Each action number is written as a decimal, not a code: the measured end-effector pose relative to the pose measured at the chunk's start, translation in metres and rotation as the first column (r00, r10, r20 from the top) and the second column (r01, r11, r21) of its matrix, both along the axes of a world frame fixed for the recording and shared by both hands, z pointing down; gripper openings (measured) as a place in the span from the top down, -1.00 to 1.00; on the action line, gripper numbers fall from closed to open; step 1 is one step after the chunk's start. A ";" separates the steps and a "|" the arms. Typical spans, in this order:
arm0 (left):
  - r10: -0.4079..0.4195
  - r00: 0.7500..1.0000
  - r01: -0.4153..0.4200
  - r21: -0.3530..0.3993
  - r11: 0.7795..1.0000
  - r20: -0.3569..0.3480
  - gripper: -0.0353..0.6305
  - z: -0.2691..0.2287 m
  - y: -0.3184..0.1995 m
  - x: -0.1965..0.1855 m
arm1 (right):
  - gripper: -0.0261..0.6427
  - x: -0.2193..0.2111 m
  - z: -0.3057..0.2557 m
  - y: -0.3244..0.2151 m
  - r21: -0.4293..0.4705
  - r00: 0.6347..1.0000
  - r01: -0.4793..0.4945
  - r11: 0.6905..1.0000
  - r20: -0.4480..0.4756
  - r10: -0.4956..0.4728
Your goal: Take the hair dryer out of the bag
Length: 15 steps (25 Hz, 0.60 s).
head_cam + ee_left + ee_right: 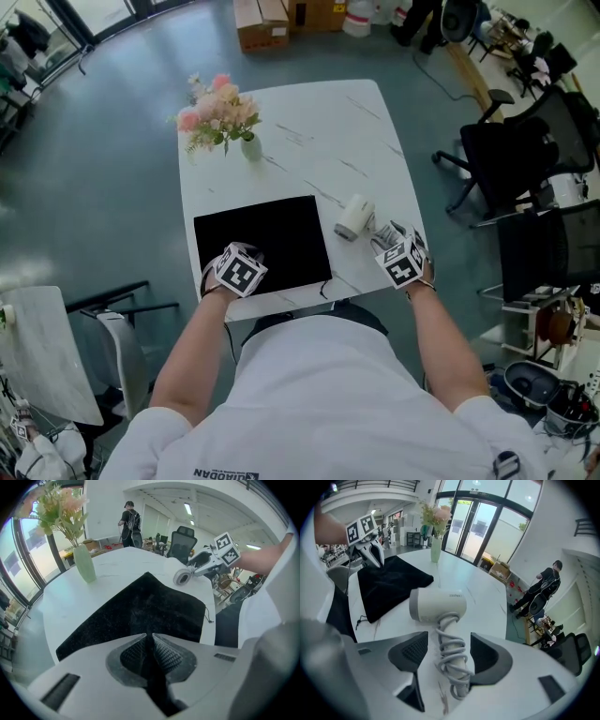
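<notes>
My left gripper [151,637] tilts steeply down over the near edge of the black bag [140,606], jaws closed. My right gripper [449,644] has its jaws open astride the hair dryer [438,604], which lies on the white table [309,141] right of the bag. Office chairs [511,155] stand to the right.

The white hair dryer [355,217], cord wound round its handle, lies on the worktop [319,141] beside the flat black bag [262,242].

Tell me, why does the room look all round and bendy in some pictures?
Left gripper view: a wide-angle lens bows the table edge and ceiling, and the corners go dark. Right gripper view: the same bending, bright glass doors, and the hair dryer stays sharp. Head view: straighter lines, even light, and the black bag shows no detail.
</notes>
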<state>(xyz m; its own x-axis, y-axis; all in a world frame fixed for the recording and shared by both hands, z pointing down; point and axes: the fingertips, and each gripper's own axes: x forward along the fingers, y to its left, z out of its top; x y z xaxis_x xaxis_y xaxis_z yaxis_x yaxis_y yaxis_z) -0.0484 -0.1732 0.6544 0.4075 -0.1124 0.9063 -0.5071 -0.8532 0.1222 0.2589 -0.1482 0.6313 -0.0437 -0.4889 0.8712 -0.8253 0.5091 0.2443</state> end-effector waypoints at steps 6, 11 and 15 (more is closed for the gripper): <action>0.014 0.996 -0.012 0.034 0.999 -0.086 0.75 -0.025 -0.001 -0.004 | 0.09 -0.071 -0.040 0.009 0.115 0.974 -0.071 0.991 0.222 0.044; 0.041 0.990 -0.035 0.048 0.998 -0.132 0.75 -0.042 0.013 -0.009 | 0.60 -0.119 -0.064 0.025 0.166 0.911 -0.130 0.978 0.410 0.051; -0.009 0.987 0.021 0.076 0.997 -0.163 0.75 -0.054 0.022 -0.015 | 0.87 -0.135 -0.071 0.040 0.148 0.879 -0.115 0.982 0.476 0.031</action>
